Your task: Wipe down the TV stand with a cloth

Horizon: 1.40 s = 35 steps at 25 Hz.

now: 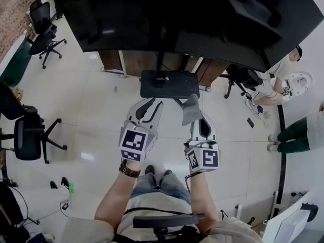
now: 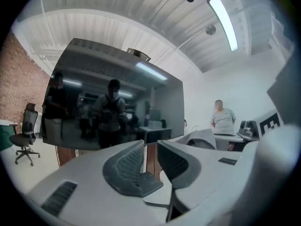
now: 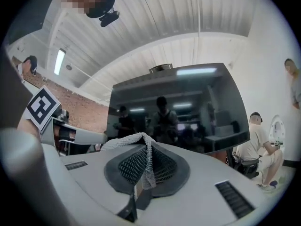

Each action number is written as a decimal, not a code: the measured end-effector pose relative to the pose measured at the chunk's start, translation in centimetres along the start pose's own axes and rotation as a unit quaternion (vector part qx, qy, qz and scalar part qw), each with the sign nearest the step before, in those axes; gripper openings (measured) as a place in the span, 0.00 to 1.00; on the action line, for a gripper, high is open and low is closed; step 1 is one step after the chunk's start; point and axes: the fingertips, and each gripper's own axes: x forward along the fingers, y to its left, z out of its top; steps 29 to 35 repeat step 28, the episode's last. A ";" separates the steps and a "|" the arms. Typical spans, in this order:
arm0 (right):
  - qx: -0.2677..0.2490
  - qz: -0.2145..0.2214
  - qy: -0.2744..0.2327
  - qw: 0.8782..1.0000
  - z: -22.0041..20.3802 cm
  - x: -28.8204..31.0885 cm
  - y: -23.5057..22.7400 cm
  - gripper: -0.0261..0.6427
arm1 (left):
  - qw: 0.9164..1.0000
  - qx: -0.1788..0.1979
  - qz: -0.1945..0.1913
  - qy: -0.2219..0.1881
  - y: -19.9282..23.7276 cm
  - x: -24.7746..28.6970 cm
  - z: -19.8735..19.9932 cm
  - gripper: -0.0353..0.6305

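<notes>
We are standing at the TV stand (image 1: 169, 84), facing its dark shelf, with the big TV (image 1: 192, 19) hanging over it. We are holding both tongs out in front of us, side by side, pointing at the stand.

Left gripper (image 1: 146, 106): in its own view the jaws (image 2: 149, 160) are standing apart with nothing between them, and we are seeing the TV screen (image 2: 113, 107) through the gap.

Right gripper (image 1: 201, 119): the jaws (image 3: 146, 166) are pinching the cloth (image 3: 141, 142), a pale knitted fold that is sticking up over the pads and draping to one side. In the head view the cloth (image 1: 191, 109) is showing as a grey flap at the gripper's tip, just at the shelf's near right corner. We cannot tell whether it is touching the shelf.

Around us: a chair (image 1: 30, 135) is standing on the white floor to our left, and another chair (image 1: 43, 29) is standing farther off. A person (image 1: 268, 87) is sitting to the right of the stand.
</notes>
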 end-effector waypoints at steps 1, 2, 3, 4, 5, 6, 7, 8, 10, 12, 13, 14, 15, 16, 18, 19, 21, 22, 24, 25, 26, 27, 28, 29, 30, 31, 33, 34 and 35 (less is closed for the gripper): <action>0.007 0.004 -0.005 1.000 0.4 -0.1 0.7 0.05 | 1.000 -0.001 -0.001 0.000 -0.2 -0.7 0.2 0.22; 0.016 0.007 -0.007 1.000 0.5 -0.4 1.4 0.05 | 1.000 -0.002 -0.002 0.002 -0.3 -1.5 0.0 0.22; 0.021 0.008 -0.007 1.000 0.7 -0.9 1.9 0.05 | 1.000 -0.003 -0.002 0.005 -0.6 -2.2 -0.1 0.22; 0.023 0.009 -0.008 1.000 1.0 -1.3 2.3 0.05 | 1.000 -0.003 -0.003 0.007 -0.9 -2.8 -0.2 0.22; 0.022 0.010 -0.010 1.000 1.3 -1.8 2.4 0.05 | 1.000 -0.003 -0.005 0.007 -1.3 -3.0 -0.2 0.22; 0.020 0.013 -0.013 1.000 1.8 -2.2 2.4 0.05 | 1.000 -0.003 -0.007 0.006 -1.9 -3.1 0.0 0.22; 0.017 0.016 -0.016 1.000 2.1 -2.7 2.3 0.05 | 1.000 -0.002 -0.009 0.004 -2.5 -3.1 0.1 0.22; 0.014 0.018 -0.018 1.000 2.4 -3.1 2.2 0.05 | 1.000 -0.002 -0.009 0.002 -3.0 -3.0 0.3 0.22; 0.011 0.018 -0.020 1.000 3.0 -3.9 1.8 0.05 | 1.000 -0.004 -0.009 -0.003 -4.0 -3.0 0.6 0.22; 0.007 0.018 -0.026 0.999 3.7 -4.8 1.8 0.05 | 1.000 -0.005 -0.010 -0.008 -4.7 -3.6 0.9 0.22; 0.005 0.020 -0.030 0.999 4.2 -5.1 2.0 0.05 | 1.000 -0.007 -0.009 -0.011 -5.0 -4.0 1.0 0.22; 0.004 0.021 -0.034 0.999 4.5 -5.4 2.0 0.05 | 1.000 -0.009 -0.007 -0.013 -5.2 -4.2 1.0 0.22; 0.002 0.022 -0.037 0.999 4.8 -5.7 2.0 0.05 | 1.000 -0.011 -0.005 -0.016 -5.4 -4.4 1.0 0.22; 0.002 0.022 -0.040 0.999 4.9 -6.1 1.8 0.05 | 1.000 -0.013 -0.004 -0.018 -5.7 -4.4 1.1 0.22; 0.004 0.024 -0.044 0.999 5.1 -6.5 1.6 0.05 | 1.000 -0.016 0.001 -0.024 -5.8 -4.1 1.2 0.22; 0.007 0.027 -0.047 0.999 5.2 -6.4 1.8 0.05 | 1.000 -0.015 0.004 -0.025 -5.5 -4.1 1.3 0.22; 0.006 0.032 -0.053 0.998 5.9 -6.0 2.5 0.05 | 1.000 -0.017 0.006 -0.023 -5.0 -4.1 1.4 0.22; 0.000 0.030 -0.054 0.998 6.4 -6.3 2.5 0.05 | 1.000 -0.021 0.001 -0.023 -5.5 -4.0 1.4 0.22; -0.017 0.020 -0.048 0.998 7.6 -8.0 2.1 0.05 | 0.999 -0.035 -0.019 -0.018 -7.8 -4.4 1.2 0.22; -0.022 0.017 -0.044 0.999 8.1 -9.1 2.3 0.05 | 0.999 -0.041 -0.028 -0.012 -9.0 -5.1 0.9 0.22; -0.024 0.016 -0.039 0.999 8.5 -10.1 2.8 0.05 | 0.998 -0.047 -0.033 -0.004 -9.9 -6.0 0.5 0.22; -0.024 0.016 -0.034 0.999 8.7 -11.1 3.5 0.05 | 0.998 -0.052 -0.037 0.004 -10.6 -7.1 0.2 0.22; -0.023 0.018 -0.029 0.999 9.0 -12.1 4.2 0.05 | 0.997 -0.057 -0.040 0.013 -11.3 -8.2 -0.2 0.22; -0.023 0.018 -0.029 0.999 9.0 -12.1 4.2 0.05 | 0.997 -0.057 -0.040 0.013 -11.3 -8.2 -0.2 0.22; -0.023 0.018 -0.029 0.999 9.0 -12.1 4.2 0.05 | 0.997 -0.057 -0.040 0.013 -11.3 -8.2 -0.2 0.22; -0.023 0.018 -0.029 0.999 9.0 -12.1 4.2 0.05 | 0.997 -0.057 -0.040 0.013 -11.3 -8.2 -0.2 0.22; -0.023 0.018 -0.029 0.999 9.0 -12.1 4.2 0.05 | 0.997 -0.057 -0.040 0.013 -11.3 -8.2 -0.2 0.22; -0.023 0.018 -0.029 0.999 9.0 -12.1 4.2 0.05 | 0.997 -0.057 -0.040 0.013 -11.3 -8.2 -0.2 0.22; -0.023 0.018 -0.029 0.999 9.0 -12.1 4.2 0.05 | 0.997 -0.057 -0.040 0.013 -11.3 -8.2 -0.2 0.22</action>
